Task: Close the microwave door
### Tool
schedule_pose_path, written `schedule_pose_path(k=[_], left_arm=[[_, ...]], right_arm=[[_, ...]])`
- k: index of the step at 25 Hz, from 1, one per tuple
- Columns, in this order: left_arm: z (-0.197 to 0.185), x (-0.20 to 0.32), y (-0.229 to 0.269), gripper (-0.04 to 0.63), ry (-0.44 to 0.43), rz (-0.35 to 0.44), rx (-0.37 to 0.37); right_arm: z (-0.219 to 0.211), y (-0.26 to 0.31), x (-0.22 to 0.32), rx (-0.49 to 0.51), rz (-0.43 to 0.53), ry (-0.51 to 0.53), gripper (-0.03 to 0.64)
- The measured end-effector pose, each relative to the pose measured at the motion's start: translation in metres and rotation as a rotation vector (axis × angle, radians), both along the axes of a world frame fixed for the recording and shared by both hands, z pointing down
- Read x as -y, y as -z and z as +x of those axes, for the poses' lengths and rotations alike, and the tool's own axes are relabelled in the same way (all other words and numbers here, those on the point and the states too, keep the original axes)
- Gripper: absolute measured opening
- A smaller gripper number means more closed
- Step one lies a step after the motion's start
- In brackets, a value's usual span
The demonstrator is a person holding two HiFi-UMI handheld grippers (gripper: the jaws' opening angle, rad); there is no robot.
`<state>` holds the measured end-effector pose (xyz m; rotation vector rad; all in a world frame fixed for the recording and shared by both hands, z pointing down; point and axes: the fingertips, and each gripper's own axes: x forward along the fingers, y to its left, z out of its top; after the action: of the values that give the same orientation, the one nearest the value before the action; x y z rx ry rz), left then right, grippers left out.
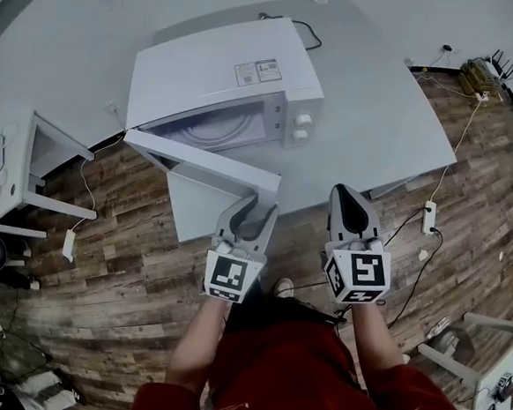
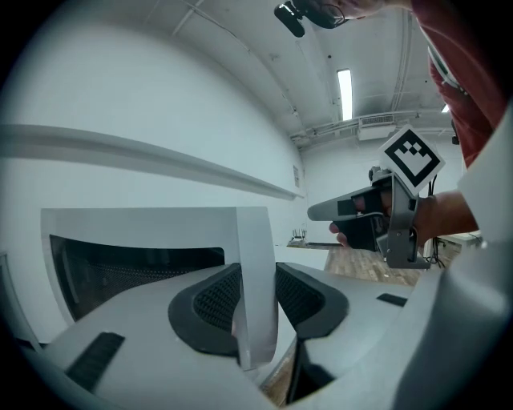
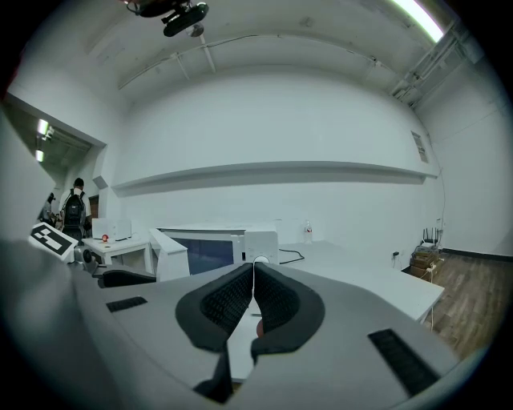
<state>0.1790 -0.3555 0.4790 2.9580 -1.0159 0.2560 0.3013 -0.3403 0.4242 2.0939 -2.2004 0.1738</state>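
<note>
Left tongs (image 2: 256,308) pinch the free edge of the open door (image 1: 196,163) of the microwave (image 1: 219,70) at the bench's (image 1: 383,128) left edge. Right tongs (image 3: 251,292) are pressed together, empty.

Wood-plank floor (image 1: 112,282), white wall (image 3: 280,120), grey table (image 1: 383,128), ceiling striplight (image 2: 345,92)

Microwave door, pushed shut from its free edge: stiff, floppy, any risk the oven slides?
The microwave door looks like a rigid panel hinged at the oven's left, so it should swing, not flex. The left gripper clamps its free edge, likely good leverage. The microwave sits on a smooth table; a hard push might slide it.
</note>
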Motion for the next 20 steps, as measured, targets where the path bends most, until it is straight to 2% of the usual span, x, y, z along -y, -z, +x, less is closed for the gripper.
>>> schedule_pose_path(k=[8, 13, 20], left_arm=[[0.02, 0.029, 0.001, 0.152, -0.027, 0.003, -0.036], [0.033, 0.051, 0.002, 0.152, -0.064, 0.012, -0.033], [0.04, 0.086, 0.003, 0.089, -0.071, 0.026, -0.028]], right_arm=[[0.007, -0.007, 0.027, -0.011, -0.016, -0.02, 0.028], [0.016, -0.007, 0.051, -0.014, -0.021, -0.045, 0.028], [0.026, -0.006, 0.079, -0.022, -0.024, -0.077, 0.028]])
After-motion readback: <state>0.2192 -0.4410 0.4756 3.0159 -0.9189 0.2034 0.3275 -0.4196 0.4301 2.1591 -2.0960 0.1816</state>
